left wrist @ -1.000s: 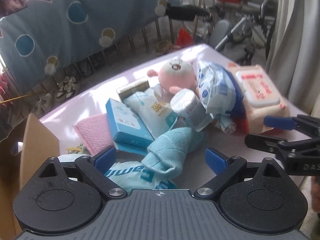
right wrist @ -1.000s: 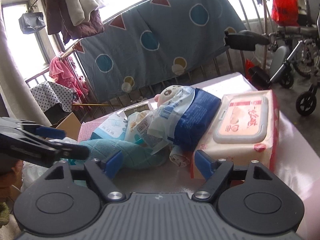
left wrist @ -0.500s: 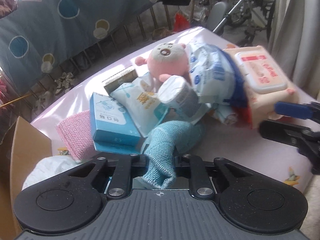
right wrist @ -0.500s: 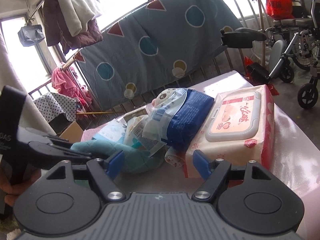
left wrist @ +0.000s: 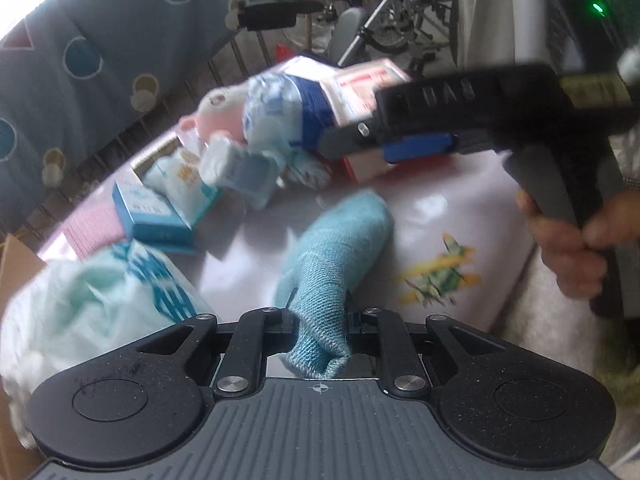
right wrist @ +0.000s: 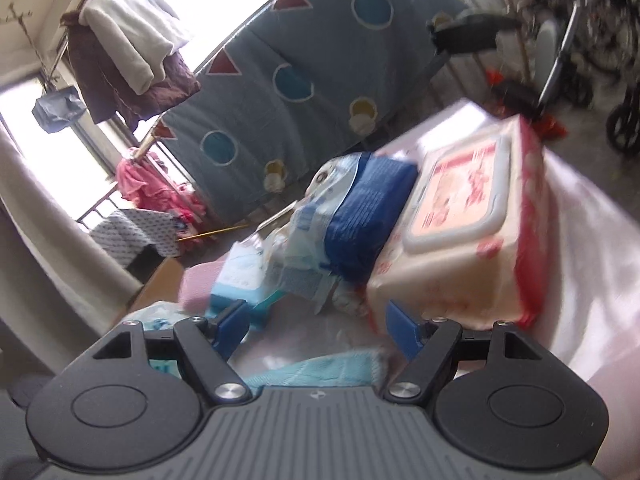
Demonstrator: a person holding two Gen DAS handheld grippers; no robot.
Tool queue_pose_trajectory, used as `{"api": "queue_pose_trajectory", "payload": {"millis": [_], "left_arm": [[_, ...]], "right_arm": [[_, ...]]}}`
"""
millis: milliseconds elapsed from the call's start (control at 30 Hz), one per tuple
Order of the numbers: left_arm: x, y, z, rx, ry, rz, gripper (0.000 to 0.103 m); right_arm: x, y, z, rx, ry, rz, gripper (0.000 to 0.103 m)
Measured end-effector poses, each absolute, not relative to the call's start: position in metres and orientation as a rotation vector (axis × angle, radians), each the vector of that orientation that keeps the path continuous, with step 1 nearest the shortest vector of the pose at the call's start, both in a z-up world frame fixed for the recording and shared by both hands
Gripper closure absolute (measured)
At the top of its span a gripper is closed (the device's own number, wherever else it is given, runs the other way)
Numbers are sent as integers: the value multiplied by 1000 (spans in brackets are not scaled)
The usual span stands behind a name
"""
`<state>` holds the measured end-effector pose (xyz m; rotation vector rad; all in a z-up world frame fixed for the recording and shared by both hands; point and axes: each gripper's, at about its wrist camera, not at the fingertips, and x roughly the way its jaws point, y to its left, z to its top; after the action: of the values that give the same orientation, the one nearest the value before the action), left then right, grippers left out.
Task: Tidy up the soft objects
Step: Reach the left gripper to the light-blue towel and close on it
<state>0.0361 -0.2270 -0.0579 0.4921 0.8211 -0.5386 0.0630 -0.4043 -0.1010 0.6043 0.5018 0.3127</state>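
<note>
Teal knit cloth (left wrist: 336, 256) is pinched at one end by the clenched left gripper (left wrist: 320, 320), trailing forward across the table (left wrist: 460, 216). Right gripper (right wrist: 316, 330) hangs released above that cloth, beside the wipes pack (right wrist: 464, 232).

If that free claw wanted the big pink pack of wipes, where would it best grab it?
Probably by the near short end of the wipes pack, coming in level from the front with the right gripper open wide. The pack lies flat, its hard lid facing up, and the blue pack leans against its left side, so that side is blocked.
</note>
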Motion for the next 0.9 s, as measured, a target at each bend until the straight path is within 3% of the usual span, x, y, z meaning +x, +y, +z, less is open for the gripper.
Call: {"api": "queue_pose_trajectory", "payload": {"millis": [133,233,400,500,733,900], "left_arm": [[26,-226,-76,496,872,-554,83],[19,-225,-80,505,862,-565,74],[16,-222,-71,475,840,-600,35],[14,-220,-63,457,807,-605,25],[39,-229,-73,398,828,-608,22],[49,-229,-88,378,872,-576,44]], "right_arm": [[73,-412,-116,735,611,413,60],[76,-410,-123,752,672,420,68],[79,-402,-126,725,719,412,76],[81,-394,-125,704,738,405,77],[84,-389,-124,715,761,390,77],[84,-396,-122,760,775,418,77]]}}
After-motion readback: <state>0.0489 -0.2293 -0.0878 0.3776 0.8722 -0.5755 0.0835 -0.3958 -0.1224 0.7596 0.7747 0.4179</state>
